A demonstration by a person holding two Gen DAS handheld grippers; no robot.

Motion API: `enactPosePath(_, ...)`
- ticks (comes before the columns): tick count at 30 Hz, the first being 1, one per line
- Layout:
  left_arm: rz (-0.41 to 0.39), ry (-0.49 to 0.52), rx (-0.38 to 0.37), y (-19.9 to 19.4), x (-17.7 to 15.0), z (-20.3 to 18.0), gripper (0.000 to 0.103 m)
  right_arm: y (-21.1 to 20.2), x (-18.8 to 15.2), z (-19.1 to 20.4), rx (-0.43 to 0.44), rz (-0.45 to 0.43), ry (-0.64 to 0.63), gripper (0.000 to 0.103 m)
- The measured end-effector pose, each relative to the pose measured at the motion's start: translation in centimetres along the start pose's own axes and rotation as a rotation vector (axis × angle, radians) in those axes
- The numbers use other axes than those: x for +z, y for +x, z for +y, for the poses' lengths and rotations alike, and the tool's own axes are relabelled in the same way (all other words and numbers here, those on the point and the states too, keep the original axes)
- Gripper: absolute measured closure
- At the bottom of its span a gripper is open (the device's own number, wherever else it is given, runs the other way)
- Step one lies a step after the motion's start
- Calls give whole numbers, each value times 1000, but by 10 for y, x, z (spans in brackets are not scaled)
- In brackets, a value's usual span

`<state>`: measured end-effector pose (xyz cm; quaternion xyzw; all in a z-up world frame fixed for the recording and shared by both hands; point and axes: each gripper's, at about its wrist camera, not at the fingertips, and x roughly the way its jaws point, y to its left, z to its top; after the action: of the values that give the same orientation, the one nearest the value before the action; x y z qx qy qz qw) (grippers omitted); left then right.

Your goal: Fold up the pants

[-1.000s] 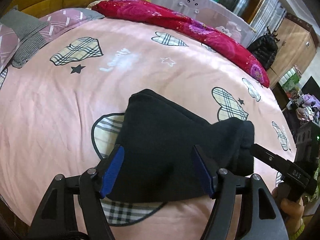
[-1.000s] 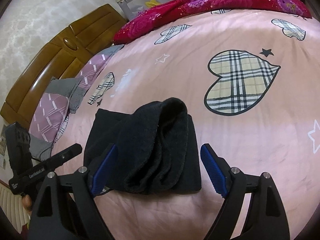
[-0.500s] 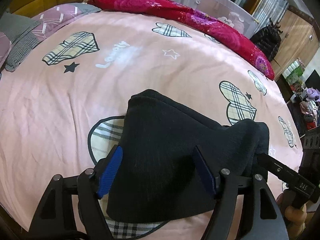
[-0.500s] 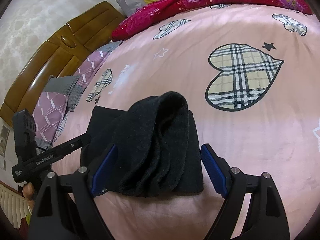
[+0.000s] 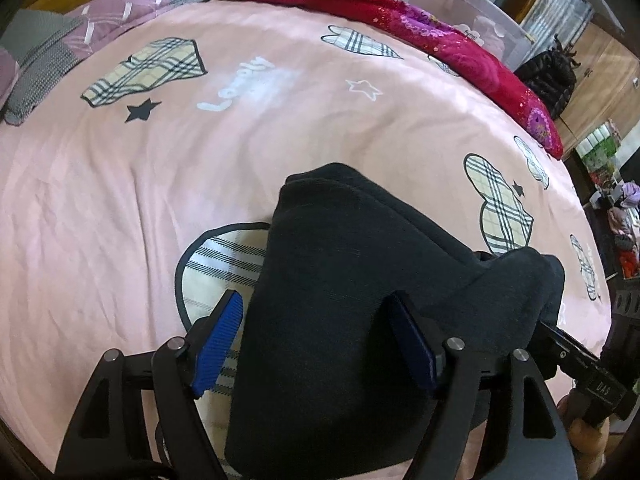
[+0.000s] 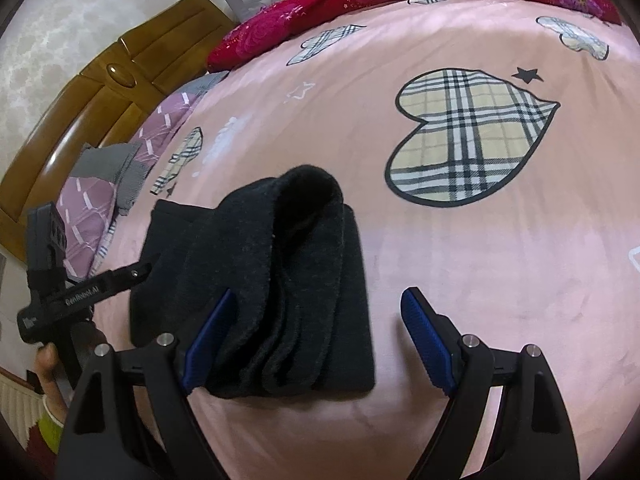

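The black pants (image 5: 348,280) lie folded into a thick bundle on the pink bedspread (image 5: 120,200). My left gripper (image 5: 316,344) is open, its blue-padded fingers on either side of the bundle's near end. In the right wrist view the pants (image 6: 280,272) show several stacked layers with a raised loop at the far end. My right gripper (image 6: 316,344) is open at the bundle's near end; the left pad lies against the cloth, the right pad stands apart from it. Each gripper shows in the other's view, the right (image 5: 588,380) and the left (image 6: 80,292).
A red floral quilt (image 5: 400,16) lies along the far edge of the bed. Purple and grey pillows (image 6: 100,200) sit by the wooden headboard (image 6: 80,112). A black bag (image 5: 548,76) and cupboards stand beyond the bed on the right.
Both grippers have moved forward, so the pants look larger and closer. The bundle keeps its shape and both jaws stay open.
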<state>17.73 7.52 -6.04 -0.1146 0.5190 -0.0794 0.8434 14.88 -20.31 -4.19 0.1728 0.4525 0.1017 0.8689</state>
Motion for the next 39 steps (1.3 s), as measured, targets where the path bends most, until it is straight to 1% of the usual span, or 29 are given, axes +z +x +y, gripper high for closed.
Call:
enactPosePath(4,9,-12,-7,7,2,5,25,1,0,-4,-10,-4,-23,18)
enactPosePath(10,20,-17,5,15,0,7,25,8,0,-6,15,16,-21,18)
enactPosePath(16,24,-27,-4,13,-3,8,25,19,0,-7,95,65,-5,19)
enactPosePath(18,25,-32,-7,14,-4,9,25,24,-1,-7,123,84,7,23)
enactPosePath(20,26,-36,-13,15,-5,10,25,29,-3,-7,145,93,14,24)
enactPosePath(22,28,-38,-25,16,-5,11,29,31,-3,-6,157,94,18,26)
enactPosePath(24,33,-38,-42,17,-4,11,37,32,-2,-6,171,97,25,28)
enactPosePath(29,21,-19,-20,17,-6,5,42,33,-3,-6,180,98,24,30)
enactPosePath(34,12,-12,-13,14,-8,3,49,32,-1,-4,179,95,6,37)
enactPosePath(39,3,7,3,8,-9,-3,61,29,-1,2,172,84,-16,45)
